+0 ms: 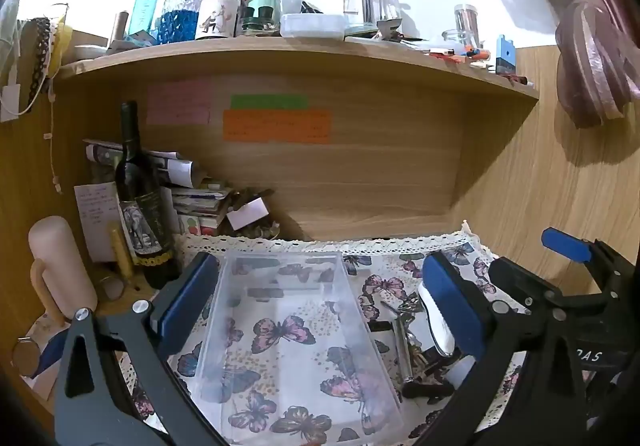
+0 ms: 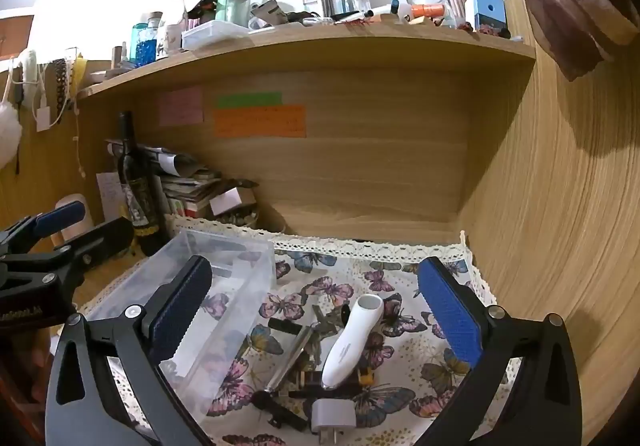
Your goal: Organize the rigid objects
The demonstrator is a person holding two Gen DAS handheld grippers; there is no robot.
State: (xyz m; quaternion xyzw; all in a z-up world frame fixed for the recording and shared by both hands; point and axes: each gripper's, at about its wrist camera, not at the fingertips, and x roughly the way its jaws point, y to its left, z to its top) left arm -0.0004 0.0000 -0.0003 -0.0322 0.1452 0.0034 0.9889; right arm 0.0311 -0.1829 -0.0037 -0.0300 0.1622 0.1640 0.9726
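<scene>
Through the left wrist camera, the left tool is hovering spread wide over the clear plastic bin, gripping nothing; the bin is sitting empty on the butterfly cloth covering the counter, with the loose objects just beside it on its right.

Through the right wrist camera, the right tool is likewise hanging spread and empty above the pile: a white handheld device, a metal rod, a white plug adapter and dark small parts. The sorting seems to be only starting. Next, the right tool probably needs lowering around the white device, pinching it, then carrying it left into the bin.
</scene>
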